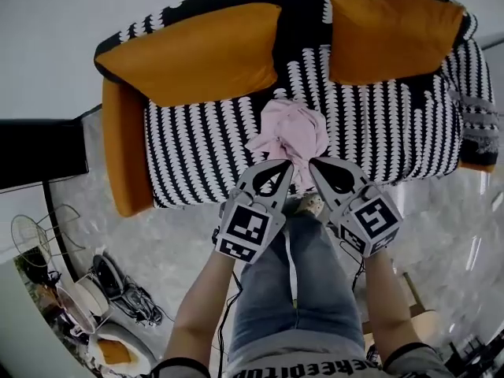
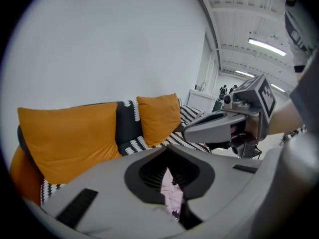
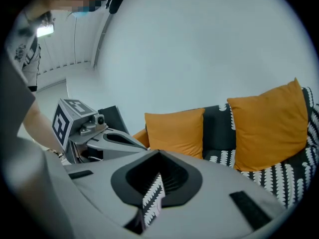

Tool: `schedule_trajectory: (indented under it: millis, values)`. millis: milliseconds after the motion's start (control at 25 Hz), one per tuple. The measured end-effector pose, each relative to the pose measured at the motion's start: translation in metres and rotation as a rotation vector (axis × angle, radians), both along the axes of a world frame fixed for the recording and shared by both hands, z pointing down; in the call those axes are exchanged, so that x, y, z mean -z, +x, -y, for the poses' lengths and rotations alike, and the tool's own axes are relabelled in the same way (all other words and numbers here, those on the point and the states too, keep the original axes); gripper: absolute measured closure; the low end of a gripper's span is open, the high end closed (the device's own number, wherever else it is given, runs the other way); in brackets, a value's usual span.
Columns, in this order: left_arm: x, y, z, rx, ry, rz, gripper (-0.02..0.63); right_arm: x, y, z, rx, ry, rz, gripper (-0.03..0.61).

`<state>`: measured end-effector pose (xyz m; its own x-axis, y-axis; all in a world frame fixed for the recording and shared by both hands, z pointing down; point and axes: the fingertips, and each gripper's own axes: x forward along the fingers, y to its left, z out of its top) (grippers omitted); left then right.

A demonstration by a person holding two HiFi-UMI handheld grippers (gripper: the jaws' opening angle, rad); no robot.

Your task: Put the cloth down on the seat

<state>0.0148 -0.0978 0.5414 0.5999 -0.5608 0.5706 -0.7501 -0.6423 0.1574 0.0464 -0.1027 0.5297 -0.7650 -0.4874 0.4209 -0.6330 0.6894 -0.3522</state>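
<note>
**Pink cloth held over the sofa seat**

In the head view the pink cloth (image 1: 290, 132) hangs bunched and crumpled over the middle of the black-and-white patterned seat (image 1: 201, 152) of a sofa (image 1: 311, 2), near its front edge. It sits just beyond the tips of the two grippers, which point at it side by side from the near side.

The left gripper (image 1: 282, 170) is closed on the cloth. Its own view shows the jaws of the left gripper (image 2: 167, 151) brought together with a fold of the pink cloth (image 2: 173, 193) pinched in the slit between them.

The right gripper (image 1: 316, 166) has its tip against the lower edge of the bundle. In its own view the right gripper (image 3: 158, 154) has its jaws together, and only the sofa's black-and-white pattern shows in the narrow slit. Whether it also pinches the cloth cannot be told.

Each gripper appears in the other's view, close alongside: the right one (image 2: 219, 126) and the left one (image 3: 107, 137).

Two orange cushions lean on the backrest, one to the left (image 1: 197, 53) and one to the right (image 1: 390, 34), and an orange armrest (image 1: 124, 152) closes the sofa's left end. The person's jeans-clad legs (image 1: 291, 290) stand on the marbled floor (image 1: 441, 235) before the sofa.
</note>
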Motion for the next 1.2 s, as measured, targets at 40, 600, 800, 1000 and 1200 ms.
schedule_trajectory:
  millis: [40, 600, 800, 1000, 1200]
  values:
    - [0.008, -0.001, -0.002, -0.009, 0.006, -0.001, 0.591, 0.008, 0.000, -0.004, -0.005, 0.004, 0.000, 0.584]
    - [0.131, -0.008, -0.013, -0.112, 0.165, -0.097, 0.592, 0.124, -0.014, -0.027, -0.073, 0.170, -0.026, 0.584]
    - [0.171, -0.012, -0.027, -0.149, 0.221, -0.126, 0.592, 0.162, -0.018, -0.043, -0.100, 0.222, -0.031, 0.584]
    - [0.205, -0.016, -0.040, -0.174, 0.270, -0.172, 0.592, 0.195, -0.023, -0.057, -0.123, 0.278, -0.042, 0.584]
    - [0.234, -0.019, -0.050, -0.206, 0.319, -0.216, 0.592, 0.224, -0.028, -0.066, -0.157, 0.331, -0.030, 0.584]
